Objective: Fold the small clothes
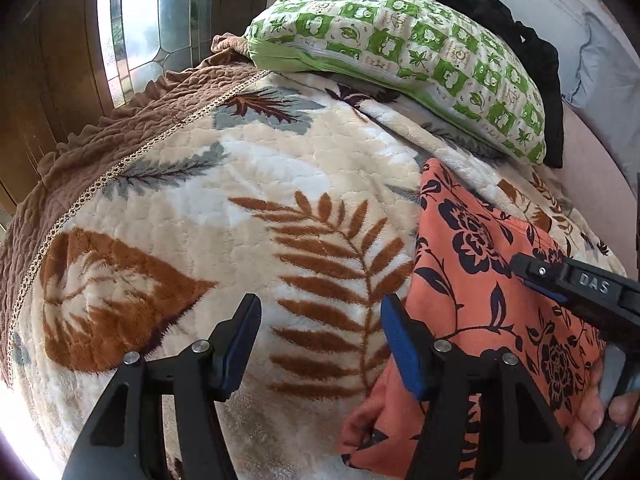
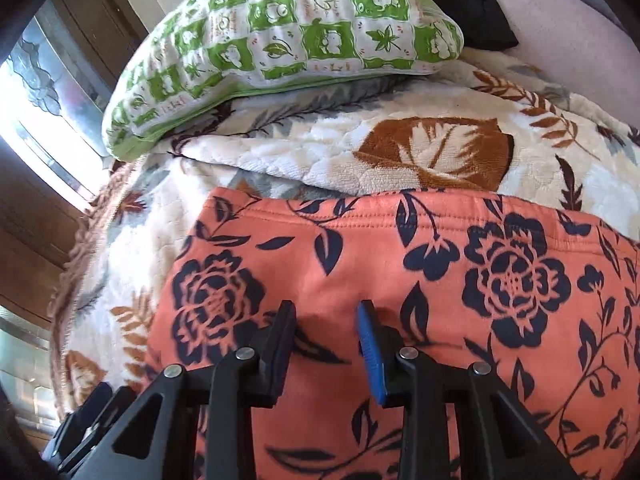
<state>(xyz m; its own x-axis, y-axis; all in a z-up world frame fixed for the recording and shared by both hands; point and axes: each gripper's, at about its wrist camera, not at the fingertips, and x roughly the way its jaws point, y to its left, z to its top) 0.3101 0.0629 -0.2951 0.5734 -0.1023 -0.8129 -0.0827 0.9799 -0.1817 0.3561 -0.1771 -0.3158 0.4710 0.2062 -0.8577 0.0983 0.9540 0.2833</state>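
An orange garment with dark navy flowers lies flat on a cream leaf-print blanket. In the right wrist view the garment fills the lower frame, its stitched hem at the far side. My left gripper is open and empty; it hovers over the blanket at the garment's left edge, its right finger over the cloth. My right gripper is open and empty, just above the middle of the garment. It also shows in the left wrist view, low over the cloth.
A green-and-white checked pillow lies at the far side of the blanket, also in the right wrist view. Black cloth lies behind it. A brown ruffled cover borders the blanket on the left, beside a glass door.
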